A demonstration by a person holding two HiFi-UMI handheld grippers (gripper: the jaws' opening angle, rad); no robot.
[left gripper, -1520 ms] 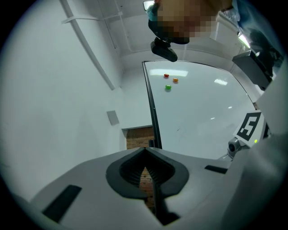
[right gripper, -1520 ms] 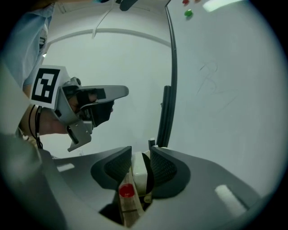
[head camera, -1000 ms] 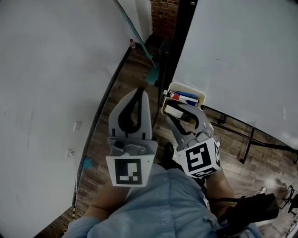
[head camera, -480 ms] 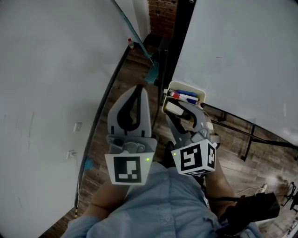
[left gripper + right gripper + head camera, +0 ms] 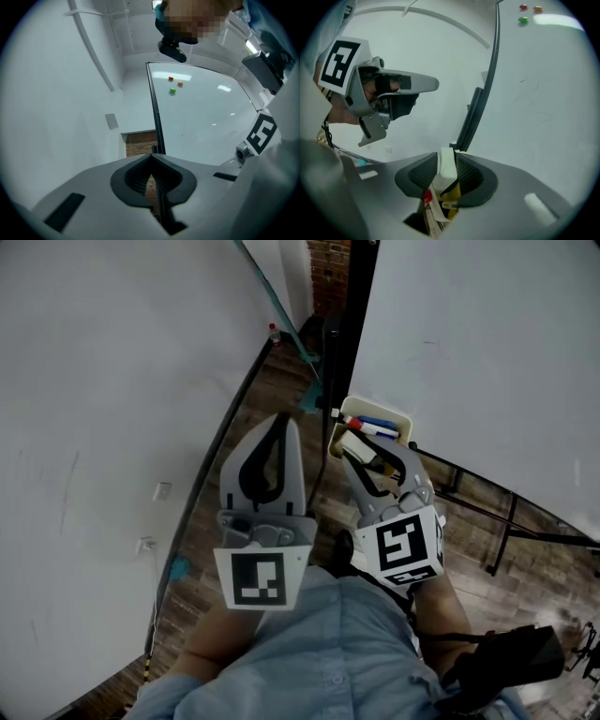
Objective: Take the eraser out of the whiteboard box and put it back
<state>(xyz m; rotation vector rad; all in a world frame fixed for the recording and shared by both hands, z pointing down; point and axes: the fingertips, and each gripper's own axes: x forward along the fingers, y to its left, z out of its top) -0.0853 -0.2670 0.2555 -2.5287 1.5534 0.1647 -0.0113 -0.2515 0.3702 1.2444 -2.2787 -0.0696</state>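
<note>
A cream whiteboard box (image 5: 401,420) hangs at the whiteboard's lower edge, with red and blue markers (image 5: 379,430) in it. The white eraser (image 5: 353,447) stands at the box's near end. My right gripper (image 5: 362,456) reaches into that end. Its jaws have just been closing, and the eraser (image 5: 446,167) sits between them with both pads against it. A yellow-and-black item and a red cap show just below the eraser in the right gripper view. My left gripper (image 5: 273,430) hangs shut and empty to the left of the box, and its jaws (image 5: 152,158) meet at the tips.
The whiteboard (image 5: 487,343) fills the right side, on a black frame post (image 5: 349,324). A white wall (image 5: 94,381) runs along the left. Between them is a strip of wooden floor (image 5: 272,399). Coloured magnets (image 5: 172,90) sit high on the board.
The right gripper has tilted slightly at the box and its jaws have narrowed onto the eraser. The left gripper has stayed where it was.
</note>
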